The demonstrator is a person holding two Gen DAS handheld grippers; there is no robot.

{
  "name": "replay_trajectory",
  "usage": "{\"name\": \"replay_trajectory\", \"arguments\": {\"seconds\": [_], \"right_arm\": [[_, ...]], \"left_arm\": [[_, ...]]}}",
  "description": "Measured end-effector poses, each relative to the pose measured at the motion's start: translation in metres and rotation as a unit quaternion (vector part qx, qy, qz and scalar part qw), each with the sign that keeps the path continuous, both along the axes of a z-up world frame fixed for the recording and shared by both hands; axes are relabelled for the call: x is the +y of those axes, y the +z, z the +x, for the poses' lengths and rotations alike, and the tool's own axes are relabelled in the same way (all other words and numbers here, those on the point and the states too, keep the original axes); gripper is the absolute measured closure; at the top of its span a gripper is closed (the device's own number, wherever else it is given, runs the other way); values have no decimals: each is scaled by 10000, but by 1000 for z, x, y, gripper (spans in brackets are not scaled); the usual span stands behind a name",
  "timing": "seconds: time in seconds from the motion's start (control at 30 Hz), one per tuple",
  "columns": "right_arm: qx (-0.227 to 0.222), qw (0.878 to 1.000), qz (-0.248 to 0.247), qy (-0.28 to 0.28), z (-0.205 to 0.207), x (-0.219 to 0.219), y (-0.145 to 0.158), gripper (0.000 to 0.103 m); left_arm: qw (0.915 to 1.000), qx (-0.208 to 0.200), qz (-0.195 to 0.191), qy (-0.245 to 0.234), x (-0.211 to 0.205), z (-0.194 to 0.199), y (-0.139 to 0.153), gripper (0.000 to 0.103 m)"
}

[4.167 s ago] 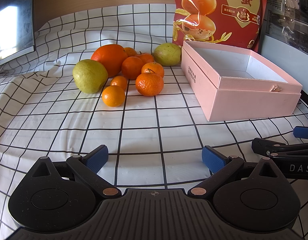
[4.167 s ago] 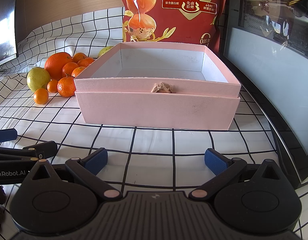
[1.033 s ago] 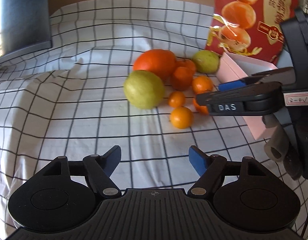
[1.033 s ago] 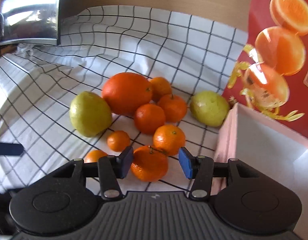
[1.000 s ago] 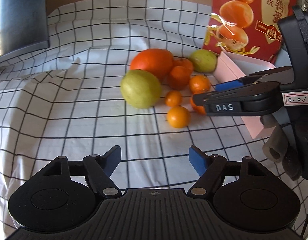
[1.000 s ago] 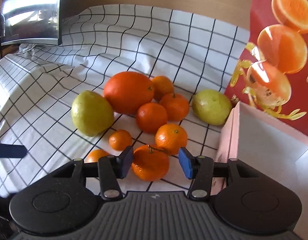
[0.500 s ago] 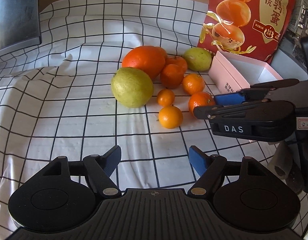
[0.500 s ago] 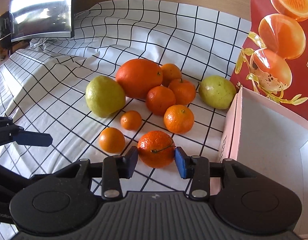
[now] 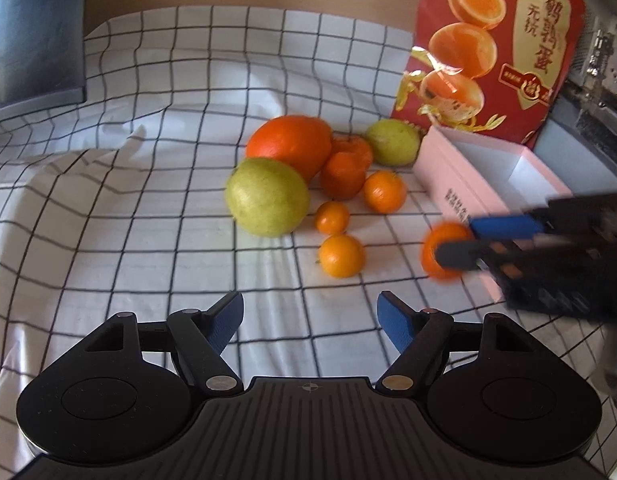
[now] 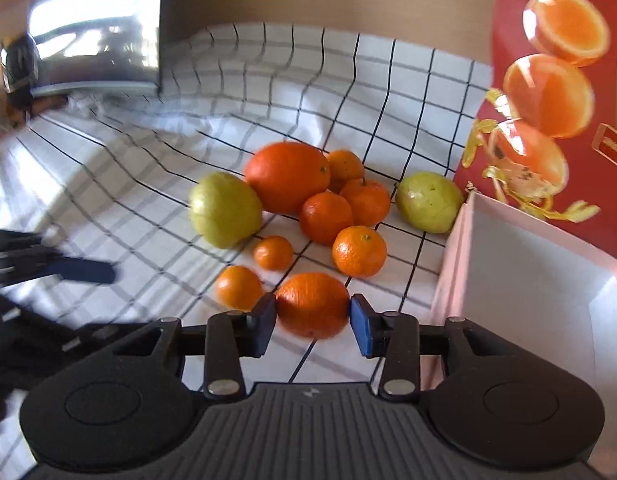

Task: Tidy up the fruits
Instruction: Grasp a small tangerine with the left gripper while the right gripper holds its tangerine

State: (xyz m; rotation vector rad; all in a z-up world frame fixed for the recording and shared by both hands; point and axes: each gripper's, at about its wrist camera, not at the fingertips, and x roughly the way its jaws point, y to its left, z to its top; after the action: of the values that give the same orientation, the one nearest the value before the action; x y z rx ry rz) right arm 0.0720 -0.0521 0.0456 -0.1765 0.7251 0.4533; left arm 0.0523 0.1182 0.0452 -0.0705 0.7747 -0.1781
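A pile of fruit lies on the checked cloth: a big orange, two green pears and several small mandarins. My right gripper has both blue pads against a mandarin and holds it, just left of the open pink box. The left wrist view shows the same mandarin, blurred, in the right gripper beside the box's side wall. My left gripper stands open over bare cloth in front of the pile, with nothing between its fingers.
A tall red snack bag stands behind the box. A dark screen sits at the far left, and grey equipment at the far right. The cloth is wrinkled left of the fruit.
The right gripper closed on the front mandarin and carried it away from the pile, toward the pink box. The left gripper kept its place and its opening.
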Motion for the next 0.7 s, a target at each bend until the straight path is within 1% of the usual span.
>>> {"name": "replay_trajectory", "arguments": {"seconds": [0.03, 0.1, 0.17, 0.23, 0.27, 0.3, 0.33, 0.4, 0.43, 0.5, 0.57, 0.67, 0.7], "right_arm": [[-6, 10000, 77, 3, -11, -6, 4, 69], [27, 9998, 213, 5, -32, -18, 7, 84], [133, 9994, 310, -23, -49, -28, 5, 84], [141, 9996, 236, -28, -65, -33, -3, 84], [79, 9997, 240, -41, -73, -35, -5, 84], [15, 9996, 269, -65, -80, -38, -6, 84], [31, 9995, 302, -32, -84, -39, -6, 84], [54, 9994, 350, -20, -92, -42, -7, 84], [43, 9994, 346, -27, -95, -43, -8, 84], [53, 9994, 348, 18, -102, -43, -10, 84], [85, 9993, 353, 75, -107, -42, -11, 83], [52, 9997, 202, 130, -113, -38, -13, 70], [18, 9998, 140, 122, -115, -37, -14, 62]], "left_arm": [[10000, -24, -28, -35, -4, 4, 0, 24], [9999, -48, -81, -79, -12, 14, -3, 24], [9999, -30, -119, -102, -20, 27, -9, 24], [9999, -4, -51, -86, -29, 38, -15, 27], [10000, 2, 23, -78, -32, 42, -18, 31], [9999, 23, 113, -53, -35, 46, -21, 38], [9998, 44, 172, -42, -37, 49, -24, 42], [9998, 34, 215, -14, -38, 52, -27, 56], [9996, 5, 271, 9, -39, 52, -28, 59], [9992, -62, 386, 6, -39, 51, -29, 61], [9992, -86, 399, 2, -37, 46, -28, 61], [9993, -141, 328, -76, -35, 29, -23, 61], [9993, -152, 332, -113, -35, 22, -21, 61]]}}
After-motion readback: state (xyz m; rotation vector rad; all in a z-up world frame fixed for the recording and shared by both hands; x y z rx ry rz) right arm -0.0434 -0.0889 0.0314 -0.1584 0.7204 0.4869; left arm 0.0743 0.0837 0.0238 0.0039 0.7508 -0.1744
